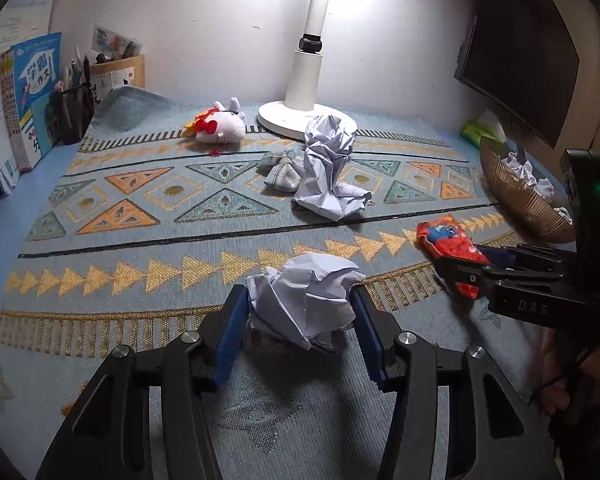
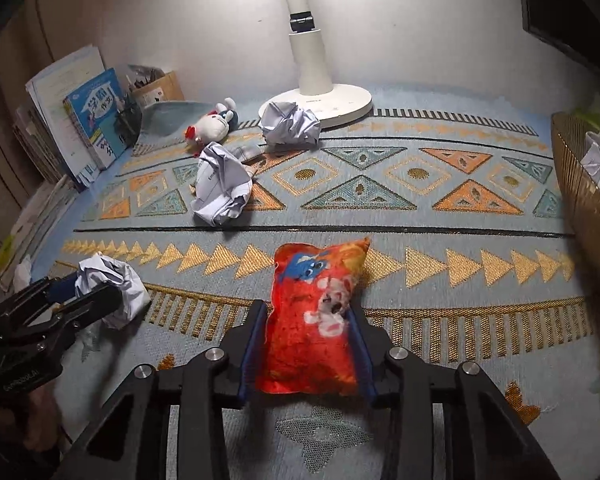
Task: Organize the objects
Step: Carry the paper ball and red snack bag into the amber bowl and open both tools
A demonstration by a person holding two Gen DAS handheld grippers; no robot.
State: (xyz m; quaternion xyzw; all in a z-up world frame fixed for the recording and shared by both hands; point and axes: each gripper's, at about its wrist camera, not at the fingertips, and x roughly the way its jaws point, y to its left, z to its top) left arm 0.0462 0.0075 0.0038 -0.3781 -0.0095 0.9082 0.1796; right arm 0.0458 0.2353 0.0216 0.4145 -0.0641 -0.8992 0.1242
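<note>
Patterned mat (image 1: 140,248) covered the desk. Left gripper (image 1: 300,312) clamped a paper ball (image 1: 304,296) near the front edge. Right gripper (image 2: 310,332) pinched an orange pouch (image 2: 316,312), long axis pointing away; basket (image 2: 588,200) lay nearer that right side.

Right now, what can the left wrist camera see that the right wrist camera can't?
Only the left wrist view shows the dark monitor clearly, plus the checked cloth bundle in the open.

Only the right wrist view shows the orange snack bag whole, printed face up, squeezed between the right gripper pads.

Both show the lamp base, the plush toy, the basket, and the left gripper shut on a crumpled paper ball.
</note>
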